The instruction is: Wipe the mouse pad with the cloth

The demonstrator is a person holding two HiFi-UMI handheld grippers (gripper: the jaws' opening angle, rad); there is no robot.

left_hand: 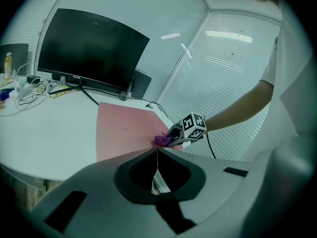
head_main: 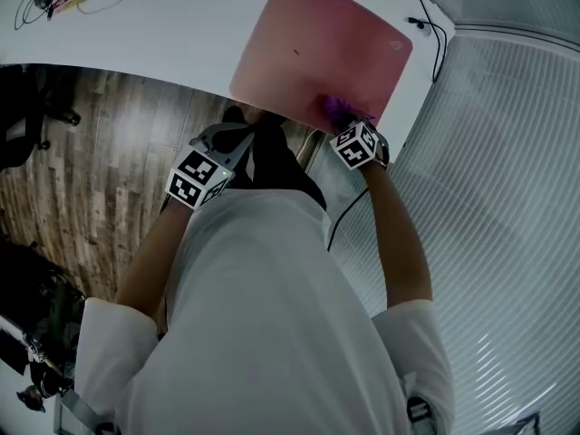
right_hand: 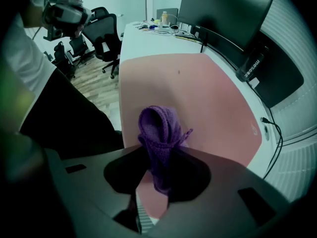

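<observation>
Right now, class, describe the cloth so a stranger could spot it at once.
On the white desk lies a large pink mouse pad. At its near edge, the right tool pinches a small bunched cloth, the only purple thing there.

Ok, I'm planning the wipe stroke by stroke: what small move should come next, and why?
Probably push the right gripper forward across the mouse pad, toward the monitor. Its jaws grip the purple cloth, which sits at the pad's near edge, so nearly all the pink surface lies ahead.
</observation>
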